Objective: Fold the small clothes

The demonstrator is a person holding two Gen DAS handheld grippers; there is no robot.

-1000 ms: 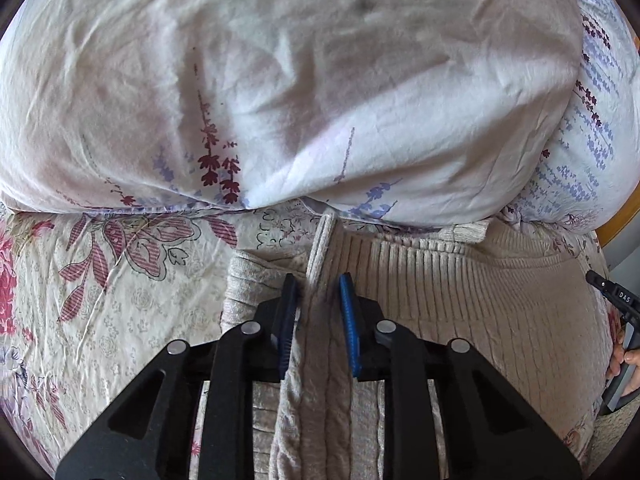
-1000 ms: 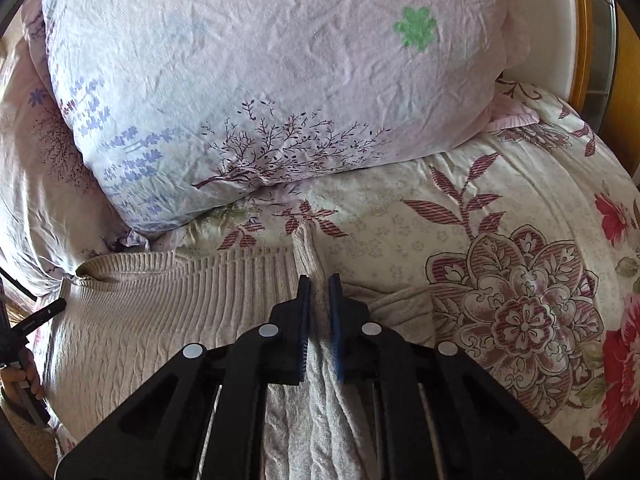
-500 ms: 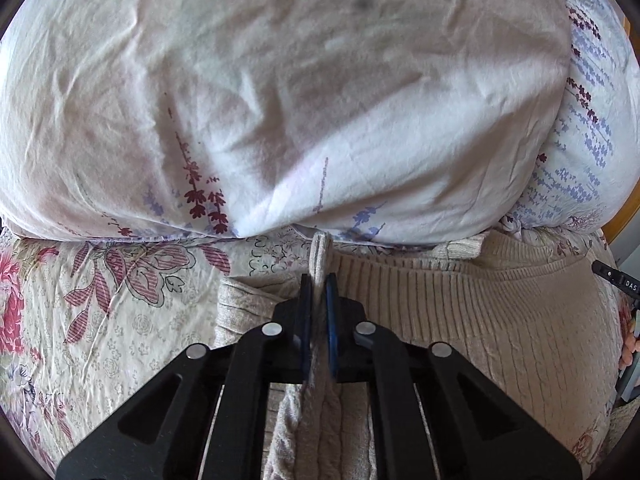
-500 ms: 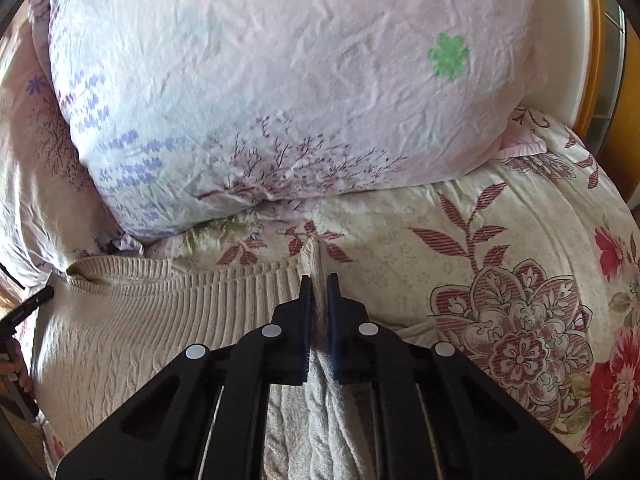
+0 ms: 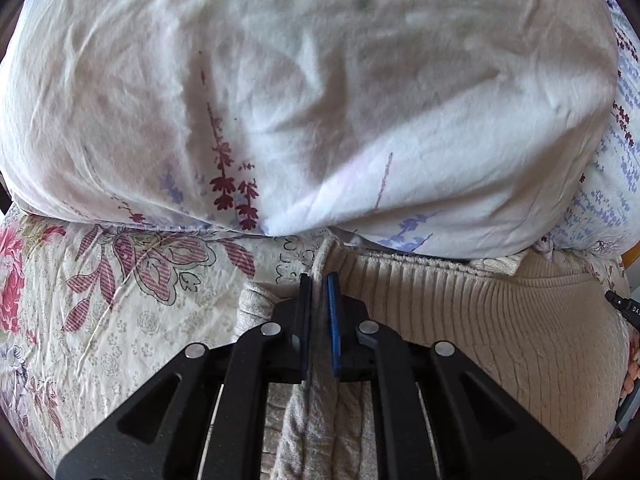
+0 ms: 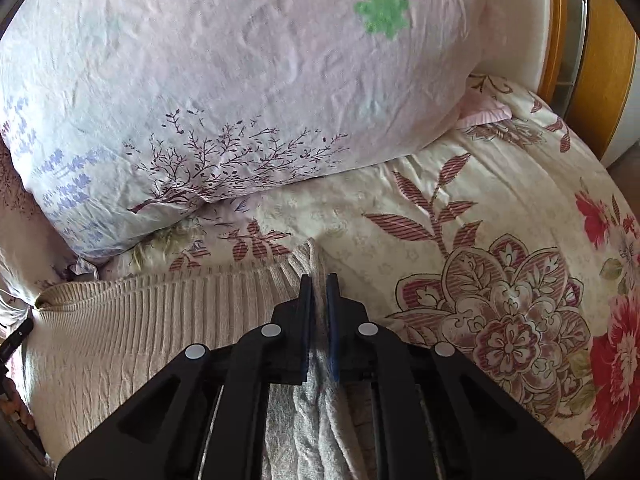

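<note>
A beige knitted sweater (image 5: 480,320) lies on the flowered bedspread, its ribbed hem toward the pillows. My left gripper (image 5: 319,280) is shut on the hem's left corner, a fold of knit pinched between the blue pads. In the right wrist view the same sweater (image 6: 140,320) spreads to the left. My right gripper (image 6: 319,280) is shut on the hem's right corner, the knit standing up between the pads. The sweater's lower part is hidden under both grippers.
A large white pillow (image 5: 300,100) lies just beyond the hem on the left, a pinkish pillow (image 6: 240,80) on the right. The flowered bedspread (image 6: 500,280) extends to the right. A wooden headboard (image 6: 600,60) stands at far right.
The left gripper has closed on the sweater's hem corner. Both grippers have moved slightly toward the pillows with the hem held; the right stayed shut.
</note>
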